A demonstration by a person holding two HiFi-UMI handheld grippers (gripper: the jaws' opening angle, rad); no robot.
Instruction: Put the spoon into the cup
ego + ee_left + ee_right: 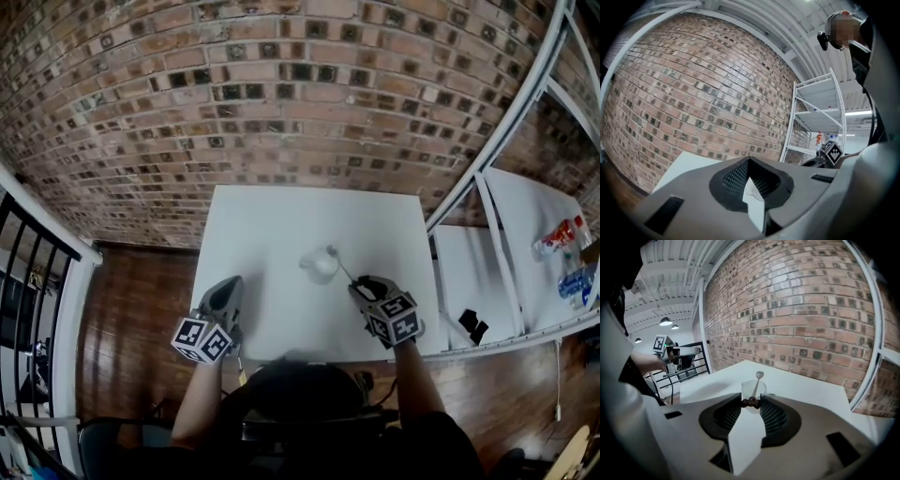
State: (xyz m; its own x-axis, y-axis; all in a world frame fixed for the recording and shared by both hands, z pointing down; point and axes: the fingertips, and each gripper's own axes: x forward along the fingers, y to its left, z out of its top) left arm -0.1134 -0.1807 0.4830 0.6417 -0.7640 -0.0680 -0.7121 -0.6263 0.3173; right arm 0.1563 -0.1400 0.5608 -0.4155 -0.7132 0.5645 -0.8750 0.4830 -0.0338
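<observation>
A clear plastic cup (318, 266) stands upright near the middle of the white table (272, 225). My right gripper (362, 284) is shut on the dark beaded end of a metal spoon (339, 262). The spoon's bowl points away from me and sits over the cup's far right rim. In the right gripper view the beaded handle end fills the gap between my right gripper's (751, 402) jaws, and the spoon (757, 383) rises in front of the cup (751, 391). My left gripper (231, 284) hovers at the table's left, shut and empty, with its tips (749, 161) together.
A brick wall (281, 94) backs the table. A white shelf rack (497, 244) stands on the right, with bottles (562, 234) and small black items (472, 325) on it. A black railing (28, 281) runs along the left over the wooden floor.
</observation>
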